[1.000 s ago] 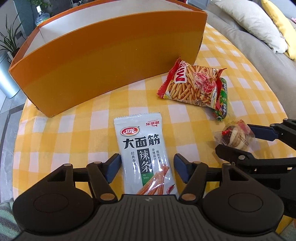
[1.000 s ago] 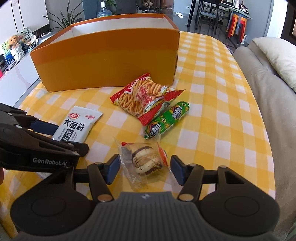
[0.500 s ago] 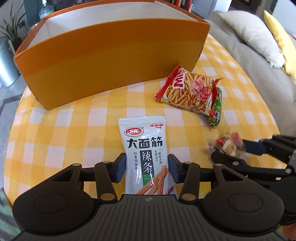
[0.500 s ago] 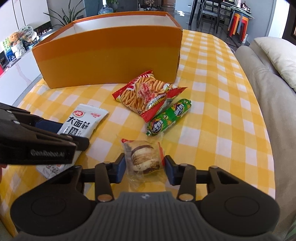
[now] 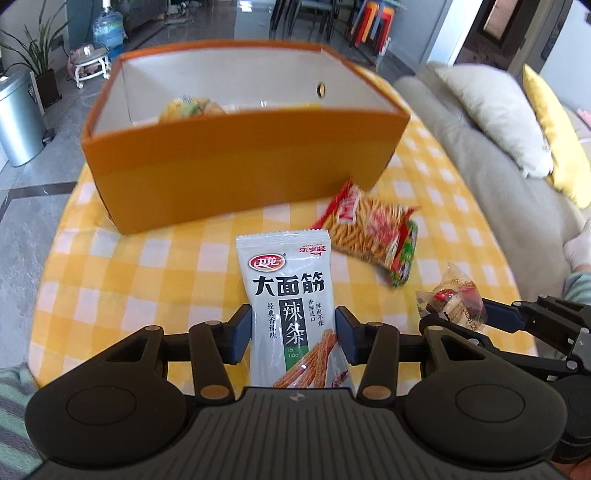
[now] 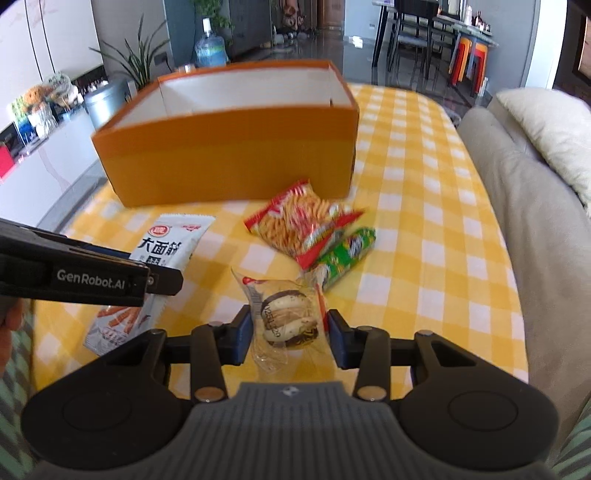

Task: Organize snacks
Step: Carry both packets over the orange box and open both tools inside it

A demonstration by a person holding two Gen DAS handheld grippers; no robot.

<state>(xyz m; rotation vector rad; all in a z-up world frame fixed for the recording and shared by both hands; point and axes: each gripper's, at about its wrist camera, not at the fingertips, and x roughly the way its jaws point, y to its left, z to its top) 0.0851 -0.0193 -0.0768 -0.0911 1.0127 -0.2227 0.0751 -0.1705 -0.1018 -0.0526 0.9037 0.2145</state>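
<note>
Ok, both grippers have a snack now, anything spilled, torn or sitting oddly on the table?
Nothing stands out. The white spicy-strip packet and the clear-wrapped cake look intact in their grippers. The red stick-snack bag overlaps the green tube, both sealed. The orange box sits upright.

Home living-dining room. Table under yellow checked tablecloth (image 6: 417, 206) directly ahead of grippers. Grey sofa (image 6: 535, 229) with cream pillow (image 6: 546, 136) right of them. Dining chairs (image 6: 417, 33), water-cooler bottle (image 6: 210, 48), potted plant (image 6: 136, 62) far ahead; metal pedal bin (image 5: 16, 118) far left.
</note>
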